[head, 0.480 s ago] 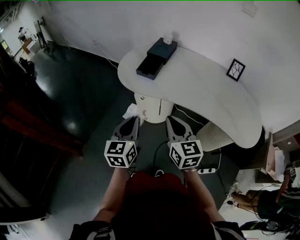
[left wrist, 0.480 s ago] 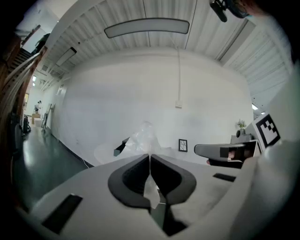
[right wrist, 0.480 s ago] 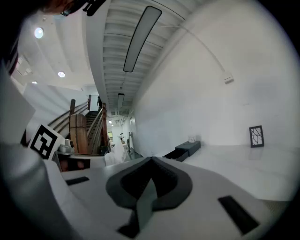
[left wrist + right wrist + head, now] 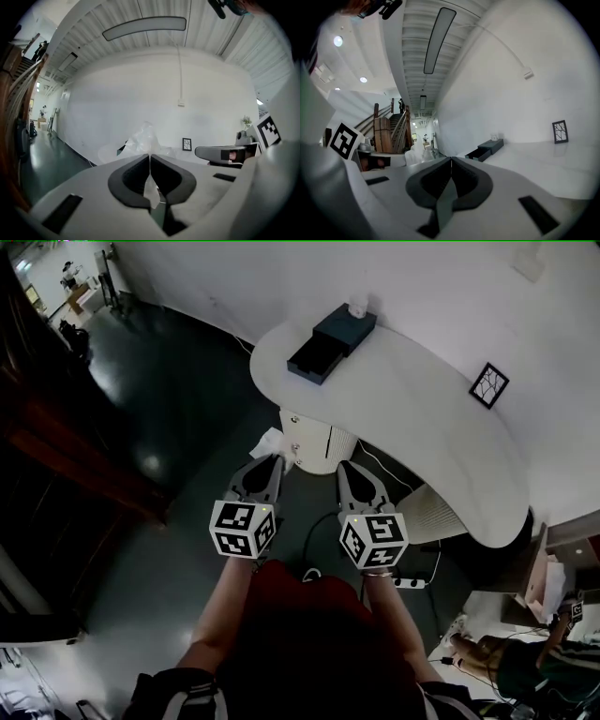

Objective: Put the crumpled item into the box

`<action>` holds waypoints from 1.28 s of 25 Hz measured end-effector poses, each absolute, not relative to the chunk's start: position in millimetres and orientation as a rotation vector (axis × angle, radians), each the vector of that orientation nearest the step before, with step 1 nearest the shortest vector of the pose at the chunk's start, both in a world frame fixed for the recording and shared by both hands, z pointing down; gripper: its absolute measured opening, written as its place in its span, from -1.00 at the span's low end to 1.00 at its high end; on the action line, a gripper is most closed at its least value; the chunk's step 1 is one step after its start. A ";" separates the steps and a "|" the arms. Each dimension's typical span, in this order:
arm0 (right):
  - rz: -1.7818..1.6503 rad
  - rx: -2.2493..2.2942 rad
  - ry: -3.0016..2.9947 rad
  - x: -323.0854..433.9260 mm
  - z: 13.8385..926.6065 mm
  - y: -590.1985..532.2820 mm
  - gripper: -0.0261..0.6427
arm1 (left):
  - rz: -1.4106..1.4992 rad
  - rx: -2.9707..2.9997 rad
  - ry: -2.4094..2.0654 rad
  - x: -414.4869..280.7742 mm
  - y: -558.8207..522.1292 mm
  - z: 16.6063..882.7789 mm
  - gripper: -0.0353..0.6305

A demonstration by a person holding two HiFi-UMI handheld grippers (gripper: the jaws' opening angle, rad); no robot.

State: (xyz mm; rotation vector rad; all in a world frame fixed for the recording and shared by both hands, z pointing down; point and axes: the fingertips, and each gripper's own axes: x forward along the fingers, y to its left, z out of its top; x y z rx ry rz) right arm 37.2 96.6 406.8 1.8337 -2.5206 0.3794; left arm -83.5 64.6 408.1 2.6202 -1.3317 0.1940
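The left gripper [image 4: 270, 462] is sitting in the lower centre of the head view, its jaws pressed together and pinching a pale, see-through wad [image 4: 269, 441] that is bulging out past their tips. In the left gripper view [image 4: 150, 157] a strip of the wad [image 4: 146, 138] is showing between the closed jaws, and the rest is puffing up above them at the frame's centre. The right gripper [image 4: 348, 468] is hanging just beside the left one, to its right, with its jaws closed tip to tip on nothing, as the right gripper view [image 4: 451, 159] is showing. Both grippers are pointing toward the upper part of the head view, over the dark floor [image 4: 169, 399] and just short of the white pedestal [image 4: 314, 442] under the table [image 4: 412, 409]. The dark box [image 4: 330, 338] is lying on the table near the top centre of the head view, well apart from the wad, its lower part standing open toward the table's edge; in the right gripper view the box [image 4: 485, 150] is appearing right of centre. A small frame [image 4: 489, 385] is standing on the table at the upper right.
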 end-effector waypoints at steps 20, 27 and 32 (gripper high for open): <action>0.388 1.830 -2.502 45.2 409.9 68.8 -0.88 | 0.184 2.626 -1.347 -73.8 28.0 405.7 -0.80; 0.396 1.840 -2.474 51.9 414.4 27.6 -0.88 | 0.183 2.618 -1.318 -66.2 -19.9 415.2 -0.80; 0.416 1.843 -2.450 51.1 421.5 -10.1 -0.88 | 0.198 2.607 -1.297 -64.7 -57.6 423.5 -0.80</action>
